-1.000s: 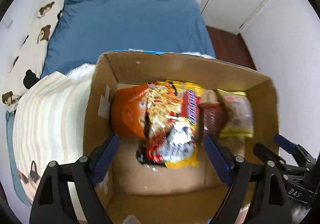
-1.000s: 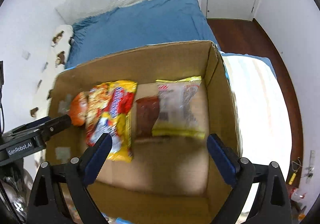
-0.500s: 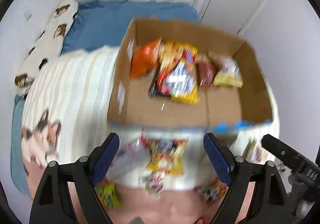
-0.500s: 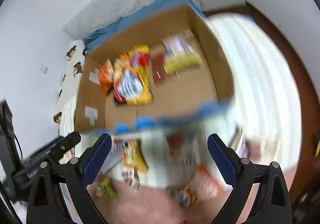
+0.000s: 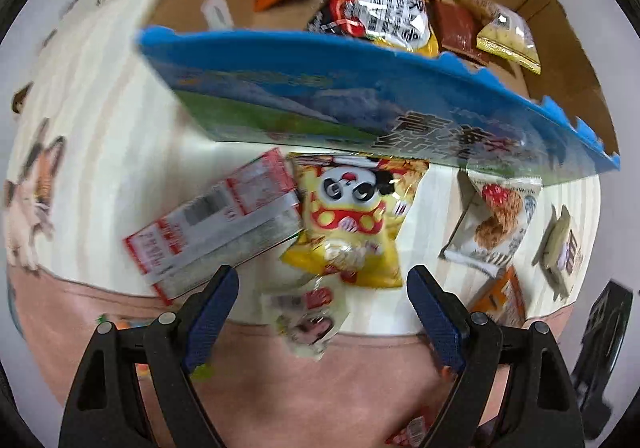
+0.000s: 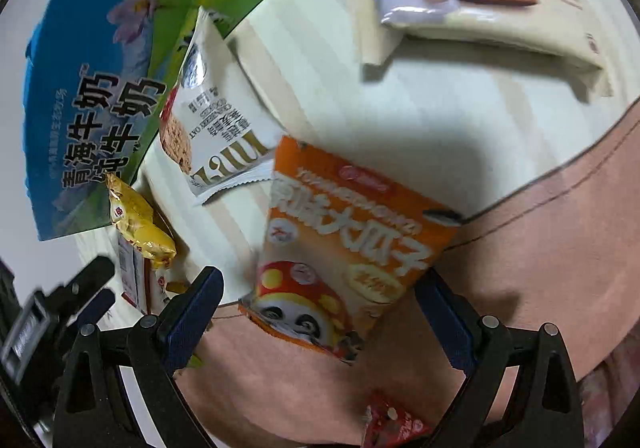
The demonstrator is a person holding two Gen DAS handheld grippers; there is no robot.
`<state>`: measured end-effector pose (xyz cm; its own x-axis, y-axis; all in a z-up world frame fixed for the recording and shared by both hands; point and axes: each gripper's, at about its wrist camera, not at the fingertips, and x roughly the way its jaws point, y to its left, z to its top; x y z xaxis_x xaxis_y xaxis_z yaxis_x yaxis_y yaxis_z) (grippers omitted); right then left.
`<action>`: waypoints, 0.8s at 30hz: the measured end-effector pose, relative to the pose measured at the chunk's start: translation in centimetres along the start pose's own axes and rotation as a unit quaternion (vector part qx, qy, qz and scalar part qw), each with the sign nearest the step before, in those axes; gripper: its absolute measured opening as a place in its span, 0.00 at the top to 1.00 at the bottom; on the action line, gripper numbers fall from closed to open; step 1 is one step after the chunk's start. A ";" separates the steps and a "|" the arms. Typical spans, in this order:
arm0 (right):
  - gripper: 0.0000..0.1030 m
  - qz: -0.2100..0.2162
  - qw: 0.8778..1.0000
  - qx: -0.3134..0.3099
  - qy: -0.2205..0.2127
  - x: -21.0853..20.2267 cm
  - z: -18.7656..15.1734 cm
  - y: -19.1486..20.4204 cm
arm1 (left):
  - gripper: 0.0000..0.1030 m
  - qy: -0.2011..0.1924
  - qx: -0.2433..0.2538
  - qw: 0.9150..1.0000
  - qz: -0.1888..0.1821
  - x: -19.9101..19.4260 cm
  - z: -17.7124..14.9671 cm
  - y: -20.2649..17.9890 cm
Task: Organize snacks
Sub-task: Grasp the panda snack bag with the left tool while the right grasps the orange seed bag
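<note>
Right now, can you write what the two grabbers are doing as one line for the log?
left gripper: open, empty, above yellow panda bag | right gripper: open, around orange seed bag, not gripping | cardboard box: holds snacks

bright even light is glaring off the foil snack packets (image 5: 352,232); motion blur is smearing both views, fisheye bending edges, a soft shadow lying behind the orange packet (image 6: 348,248).

orange packet (image 6: 348,248), blue-green box (image 6: 92,88)
</note>
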<state>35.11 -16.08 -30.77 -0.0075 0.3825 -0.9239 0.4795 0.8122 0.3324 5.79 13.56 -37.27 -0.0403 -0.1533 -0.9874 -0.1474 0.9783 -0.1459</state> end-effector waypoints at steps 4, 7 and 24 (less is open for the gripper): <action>0.34 -0.036 0.999 -0.032 -0.016 0.5 -0.4 0.7 | 0.16 0.017 -0.004 1.000 -0.017 2.4 2.0 -0.9; 0.41 -0.051 0.996 -0.073 -0.011 0.3 -0.7 1.7 | 0.32 0.011 0.005 1.000 -0.017 3.3 2.9 -1.5; 0.42 -0.124 0.961 -0.241 0.059 1.7 -5.8 1.7 | 0.50 0.066 0.066 0.995 0.019 5.3 -8.7 -5.2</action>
<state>30.87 -11.47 -30.69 -0.1822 0.1741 -0.9677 -0.0124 0.9837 0.1793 -2.23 6.47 -41.20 -0.1745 -0.1244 -0.9768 -0.0119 0.9922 -0.1243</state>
